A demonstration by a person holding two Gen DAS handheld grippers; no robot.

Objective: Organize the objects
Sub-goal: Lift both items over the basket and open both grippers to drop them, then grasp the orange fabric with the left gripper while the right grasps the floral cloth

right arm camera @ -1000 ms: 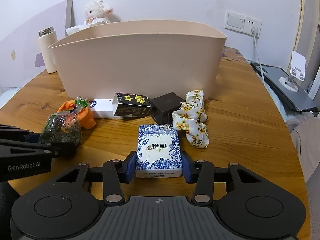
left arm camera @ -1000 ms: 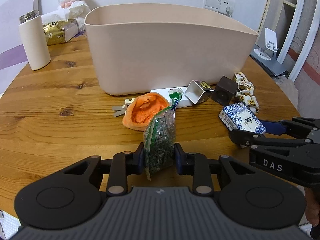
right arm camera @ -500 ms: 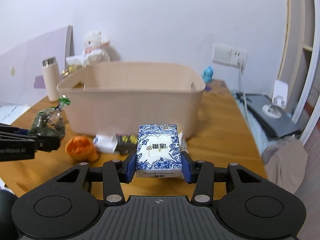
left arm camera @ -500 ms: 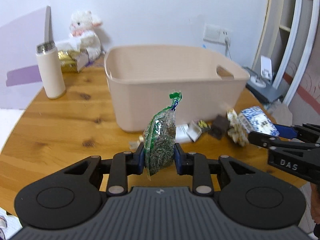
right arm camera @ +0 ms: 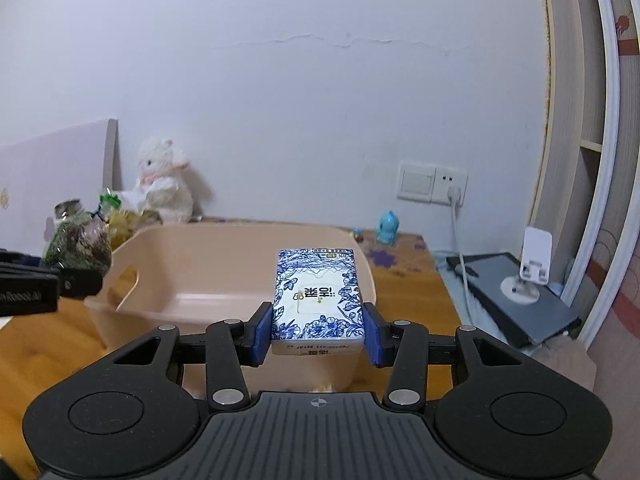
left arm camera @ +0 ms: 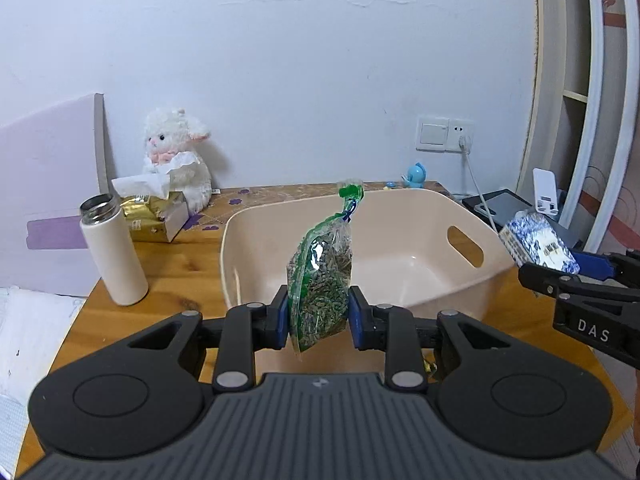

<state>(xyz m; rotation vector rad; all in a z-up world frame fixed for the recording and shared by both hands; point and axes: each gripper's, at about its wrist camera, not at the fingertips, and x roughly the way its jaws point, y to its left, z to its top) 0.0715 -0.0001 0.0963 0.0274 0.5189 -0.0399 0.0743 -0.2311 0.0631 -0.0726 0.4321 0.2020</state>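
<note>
My left gripper [left arm camera: 319, 317] is shut on a clear green bag of dried seeds [left arm camera: 322, 276], held upright in the air over the near rim of the beige plastic bin [left arm camera: 404, 268]. My right gripper [right arm camera: 319, 330] is shut on a blue-and-white floral tissue pack [right arm camera: 318, 296], raised over the bin [right arm camera: 208, 276] near its right end. Each view shows the other gripper: the tissue pack [left arm camera: 538, 242] hangs at the right, the seed bag [right arm camera: 78, 246] at the left. The bin's inside looks bare.
A white flask [left arm camera: 112, 252], a gold tissue box [left arm camera: 154, 218] and a plush lamb [left arm camera: 176, 160] stand at the back left of the wooden table [left arm camera: 172, 284]. A small blue figure [left arm camera: 416, 174], wall socket with cable [left arm camera: 444, 134] and a phone stand [right arm camera: 528, 270] lie right.
Both grippers have risen from table level with their loads and now hang above the bin's rim. The items left on the table have dropped out of view.
</note>
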